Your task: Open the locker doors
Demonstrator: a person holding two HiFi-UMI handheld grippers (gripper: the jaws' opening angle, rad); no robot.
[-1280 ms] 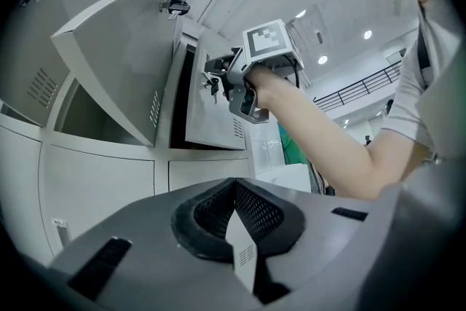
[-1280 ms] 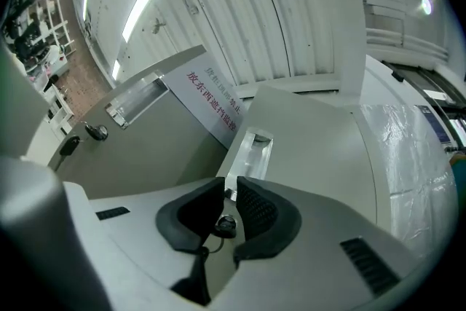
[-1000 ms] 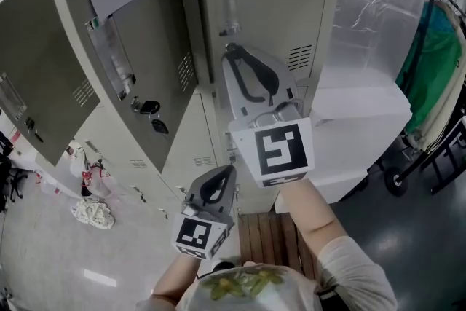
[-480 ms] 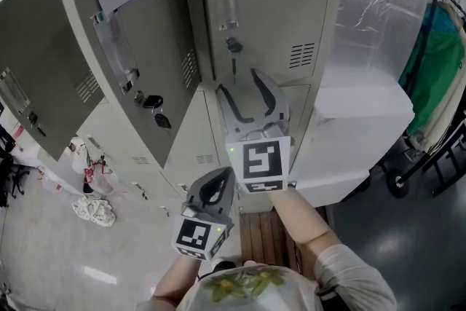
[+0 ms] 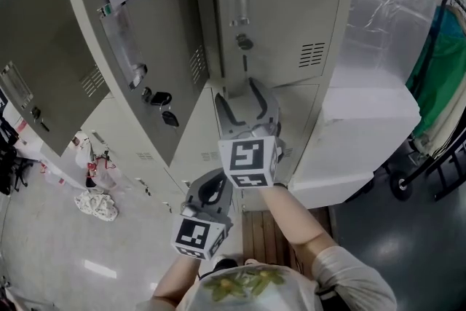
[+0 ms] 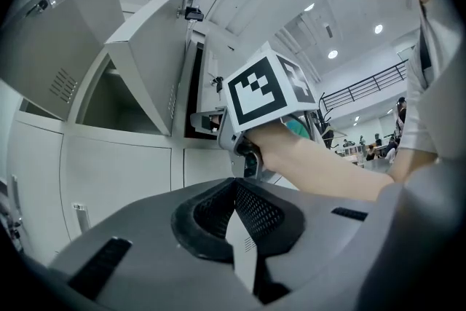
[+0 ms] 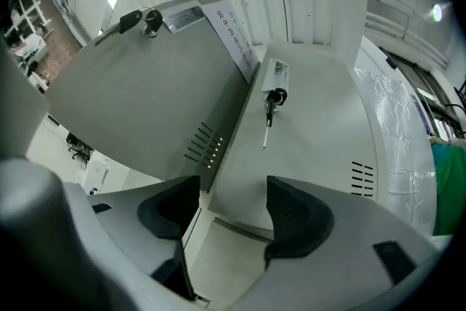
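Observation:
The grey locker door [image 5: 284,4] at the upper right stands closed, a key in its lock [image 5: 245,43]; the same key in the lock [image 7: 273,97] shows in the right gripper view. My right gripper [image 5: 238,89] hangs just below that lock, its jaws opening wide with nothing between them [image 7: 227,189]. To its left, one locker door [image 5: 156,62] with a paper sign stands open, keys [image 5: 162,98] hanging in it. A further open door [image 5: 44,76] is at far left. My left gripper [image 5: 216,186] stays low, shut and empty [image 6: 234,189].
A plastic-wrapped white block [image 5: 371,105] stands right of the lockers, with a green-covered trolley [image 5: 437,62] beyond. Lower locker doors [image 5: 193,135] are closed. Wooden slats [image 5: 273,233] lie below my arms. A white bag [image 5: 95,204] sits on the floor at left.
My right gripper has drawn back and down from the lock on the closed door, and its jaws have spread from nearly shut to wide. The left gripper has barely moved.

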